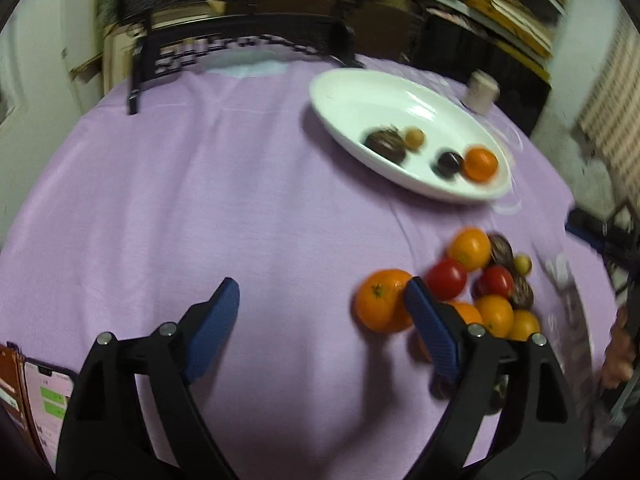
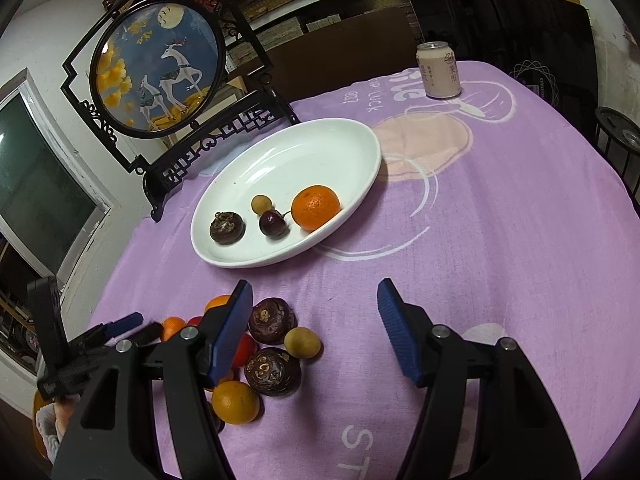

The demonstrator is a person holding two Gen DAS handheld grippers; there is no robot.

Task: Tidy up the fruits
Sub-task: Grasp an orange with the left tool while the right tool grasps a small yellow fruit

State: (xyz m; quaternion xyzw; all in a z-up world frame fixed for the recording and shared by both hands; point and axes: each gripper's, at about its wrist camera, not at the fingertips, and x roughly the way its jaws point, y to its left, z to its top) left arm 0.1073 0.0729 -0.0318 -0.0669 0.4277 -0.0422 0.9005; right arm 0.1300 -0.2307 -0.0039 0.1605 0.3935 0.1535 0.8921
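A purple cloth covers the table, shelves behind. On it a white plate holds an orange, a cherry, a small yellow fruit and a dark chestnut. Nearer lies a loose pile of oranges, tomatoes and dark fruits. A can and a framed deer screen stand beyond the plate. The left hand-held gripper is spread, empty, its right finger just beside a big orange. The right hand-held gripper is spread, empty, above the pile's edge.
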